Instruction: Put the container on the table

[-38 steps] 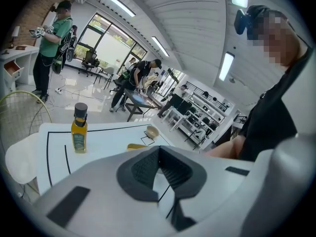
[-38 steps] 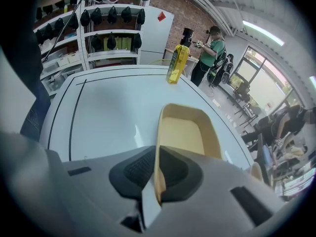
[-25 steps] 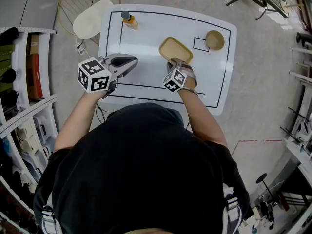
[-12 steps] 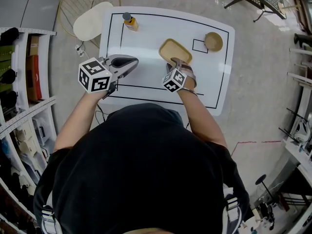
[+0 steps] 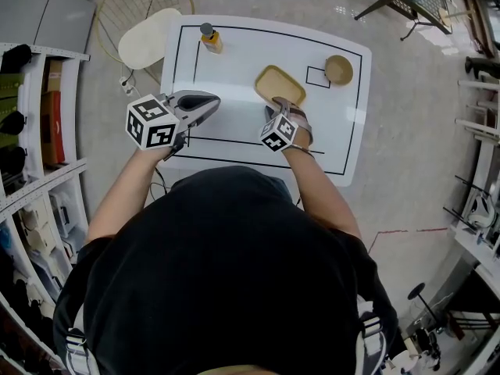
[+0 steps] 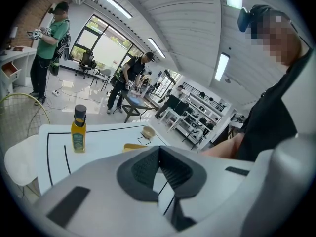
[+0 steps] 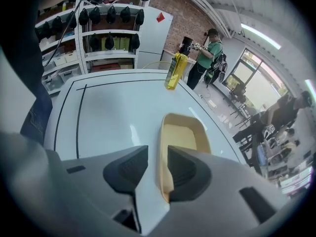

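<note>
Rt gripper (image 7: pixel 156 169): jaws have just been opening and now stand wide apart, gripping nothing. The near wall of the shallow tan rectangular container (image 7: pixel 183 134) is between the pads. The outer pad is clear of it. The inner pad sits v. close to the wall, and contact can't be ruled out from this angle.

Container: flat on the white counter w/ black outline (image 5: pixel 234 61), inside the marked area, upright and not tilted.

Lt gripper (image 6: pixel 159 154): jaws closed together, empty, held over the counter's near-left part, well apart from the container.

Other items, apart from the work: yellow bottle w/ dark cap (image 5: pixel 208 37) at the far-left corner; small round tan bowl (image 5: pixel 338 69) beside a small marked box.

Assessment: release looks made, so placement is essentially complete. Remaining step is prob. to draw the rt gripper back clear. Risk: a pad catching the wall and dragging the container.
</note>
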A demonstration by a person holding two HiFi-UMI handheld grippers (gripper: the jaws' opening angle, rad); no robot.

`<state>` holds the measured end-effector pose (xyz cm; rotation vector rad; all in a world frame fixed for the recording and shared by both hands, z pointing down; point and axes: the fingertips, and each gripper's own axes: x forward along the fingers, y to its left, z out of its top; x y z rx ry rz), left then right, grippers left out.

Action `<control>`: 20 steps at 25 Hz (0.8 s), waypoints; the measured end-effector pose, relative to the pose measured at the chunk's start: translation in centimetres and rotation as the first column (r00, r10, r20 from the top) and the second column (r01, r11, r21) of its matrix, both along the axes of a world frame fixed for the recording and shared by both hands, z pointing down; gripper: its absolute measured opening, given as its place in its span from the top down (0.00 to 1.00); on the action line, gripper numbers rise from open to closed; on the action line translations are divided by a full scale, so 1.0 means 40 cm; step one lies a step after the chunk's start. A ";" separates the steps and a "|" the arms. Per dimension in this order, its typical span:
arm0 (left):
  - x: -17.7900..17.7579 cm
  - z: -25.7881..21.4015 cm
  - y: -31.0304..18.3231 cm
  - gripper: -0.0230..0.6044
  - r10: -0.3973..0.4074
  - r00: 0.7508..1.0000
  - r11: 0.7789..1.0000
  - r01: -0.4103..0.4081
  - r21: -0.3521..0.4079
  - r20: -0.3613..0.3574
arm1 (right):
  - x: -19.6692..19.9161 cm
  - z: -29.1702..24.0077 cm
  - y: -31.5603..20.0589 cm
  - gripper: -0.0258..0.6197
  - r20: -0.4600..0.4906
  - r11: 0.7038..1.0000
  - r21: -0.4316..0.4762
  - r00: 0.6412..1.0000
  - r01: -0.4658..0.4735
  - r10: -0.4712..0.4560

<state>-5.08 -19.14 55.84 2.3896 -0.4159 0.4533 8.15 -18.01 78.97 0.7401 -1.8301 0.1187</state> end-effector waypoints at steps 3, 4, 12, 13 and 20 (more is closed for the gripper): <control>-0.008 -0.009 0.006 0.95 -0.003 1.000 1.000 0.003 0.006 -0.005 | -0.006 -0.021 0.002 0.76 0.008 1.000 0.010 1.000 -0.005 0.005; -0.010 -0.012 0.007 0.95 -0.004 1.000 1.000 0.004 0.009 -0.006 | -0.007 -0.027 0.003 0.76 0.008 1.000 0.013 1.000 -0.006 0.006; -0.029 -0.037 0.028 0.95 -0.004 1.000 0.999 0.004 0.032 -0.017 | -0.006 -0.069 0.019 0.76 0.014 0.999 0.024 0.999 -0.036 0.035; -0.032 -0.039 0.030 0.95 -0.005 1.000 0.999 0.005 0.034 -0.019 | -0.004 -0.073 0.023 0.76 0.019 0.999 0.021 0.999 -0.043 0.043; -0.037 -0.059 0.043 0.95 0.000 0.999 0.999 0.001 0.054 -0.034 | 0.020 -0.124 0.034 0.76 0.055 0.993 0.021 0.992 -0.114 0.113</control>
